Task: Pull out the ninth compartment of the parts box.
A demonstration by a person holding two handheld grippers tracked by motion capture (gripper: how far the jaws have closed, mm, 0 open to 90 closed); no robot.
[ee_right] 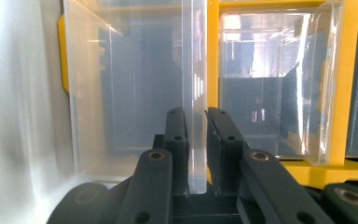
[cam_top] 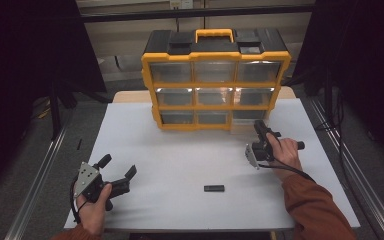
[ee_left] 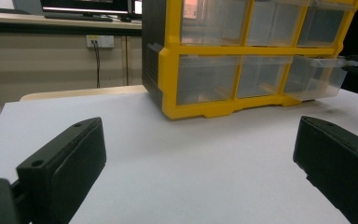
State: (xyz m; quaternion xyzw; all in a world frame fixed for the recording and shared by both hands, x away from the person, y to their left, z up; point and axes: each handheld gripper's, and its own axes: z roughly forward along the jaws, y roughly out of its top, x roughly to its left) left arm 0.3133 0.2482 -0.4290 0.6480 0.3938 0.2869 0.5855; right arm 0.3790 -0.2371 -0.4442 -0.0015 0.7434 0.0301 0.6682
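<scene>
Hands come in from the near edge of the white table [cam_top: 180, 160], one on each side. On the left, the person's left hand [cam_top: 94, 207] rests low at the near left corner, holding the left gripper [cam_top: 117, 167] level and angled toward the far right; its two black jaws stand wide apart with nothing between them, bare tabletop showing in the gap in the left gripper view. Near the middle, a small flat black bar [cam_top: 214, 188] lies alone on the table, well apart from both grippers.

At the far side stands the yellow and black organizer cabinet with clear plastic drawers [cam_top: 215, 80], three rows of three. On the right, an arm in a rust-orange sleeve [cam_top: 312, 207] reaches forward, the right hand [cam_top: 285, 152] holding the right gripper [cam_top: 261, 127] pointed at the cabinet's lowest row. Its jaws are pinched on the front lip of the clear plastic bottom-right drawer [ee_left: 318, 77], as the right gripper view shows closely. That drawer is see-through, looks empty, and juts out past the cabinet's yellow frame while its neighbours sit flush.
</scene>
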